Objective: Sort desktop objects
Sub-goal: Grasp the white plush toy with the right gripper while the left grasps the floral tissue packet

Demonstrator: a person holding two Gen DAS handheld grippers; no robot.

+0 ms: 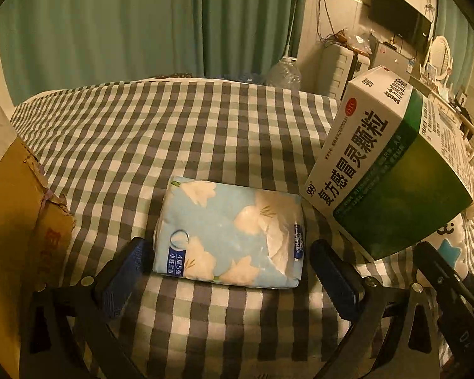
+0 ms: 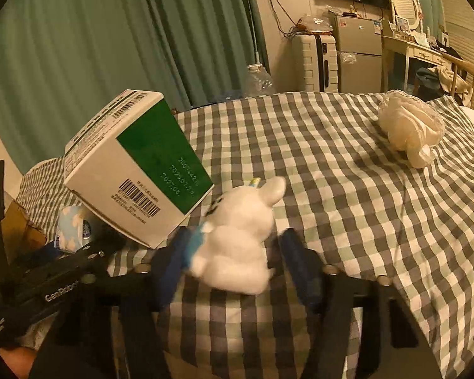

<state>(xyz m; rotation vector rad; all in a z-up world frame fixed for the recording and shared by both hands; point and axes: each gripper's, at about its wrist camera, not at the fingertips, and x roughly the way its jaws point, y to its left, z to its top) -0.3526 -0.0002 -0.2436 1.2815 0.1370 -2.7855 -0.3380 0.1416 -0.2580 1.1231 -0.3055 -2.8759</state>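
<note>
Where the green curtain (image 1: 142, 22) fills the back wall, the room opens rightward to a dark wall screen (image 1: 398, 20), a small grey fridge (image 2: 358, 53), a pale ribbed suitcase (image 2: 314, 63) and a cream dressing table (image 2: 417, 52) with an oval mirror. Below all that, the working surface is a bed under a grey, green and white checked cover (image 1: 180, 132), rumpled and soft. A torn cardboard box (image 1: 12, 208) stands at its left edge. The green-and-white medicine box (image 1: 391, 170) sits tilted on the cover, between my two tools. A clear water bottle (image 1: 282, 72) shows beyond the far edge. A cream lace bundle (image 2: 410, 129) lies far right, well apart from the rest. The blue flowered tissue pack (image 1: 230, 230) lies flat between the fingers of my left gripper (image 1: 230, 268), which stands wide; the pads flank it, not visibly pressing. The white plush toy (image 2: 240, 237), just beside the medicine box, sits between the fingers of my right gripper (image 2: 233, 268); there is a gap at the right pad, and the left pad's contact I cannot tell through the blur.
</note>
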